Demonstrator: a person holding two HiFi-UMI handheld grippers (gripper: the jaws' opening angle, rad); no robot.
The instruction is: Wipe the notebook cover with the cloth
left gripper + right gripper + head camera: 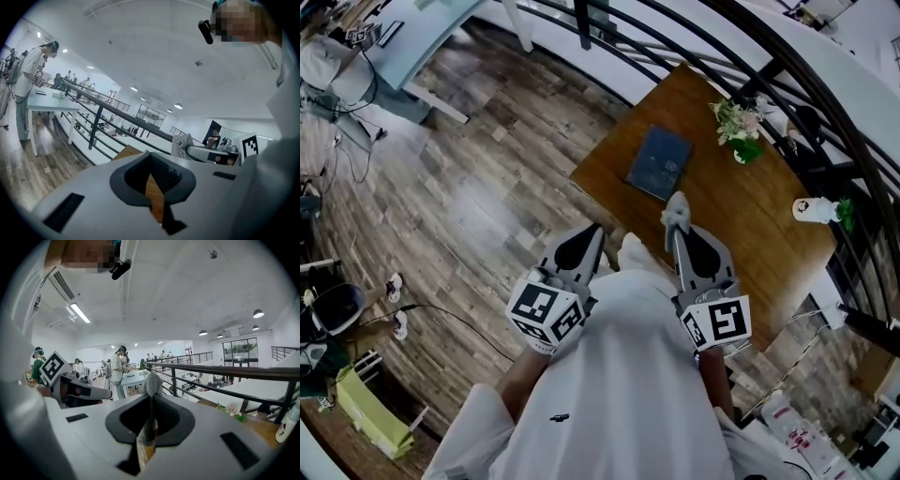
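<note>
Left gripper (592, 230): jaws drawn together at the tips, nothing between them; only a thin sliver of brown wooden table (741, 220) shows through the slit lower down between the dark pads. Right gripper (151, 397): jaws pinched on a pale grey woven cloth (153, 383), a rounded tuft of it standing up past the tips and a strip hanging down through the slit. Both grippers held close to the person's white shirt (619, 375), side by side, tips pointing away from the body; right jaws reach a little further forward than left. Dark blue rectangular notebook (659, 162) lies flat and closed on the table, ahead of the right jaws and just beyond the cloth tuft, not touched by cloth or jaws. From the left jaws it sits ahead and off to the right, well apart. Small bunch of pale flowers in a green vase (739, 131) stands further ahead of the right jaws, to their right, past the notebook. Small white bottle (811, 209) stands on the table well to the right of the right jaws. Black metal railing (675, 42) runs beyond the far table edge, ahead of both jaw pairs. Wood-plank floor (469, 187) lies ahead of and to the left of the left jaws.
</note>
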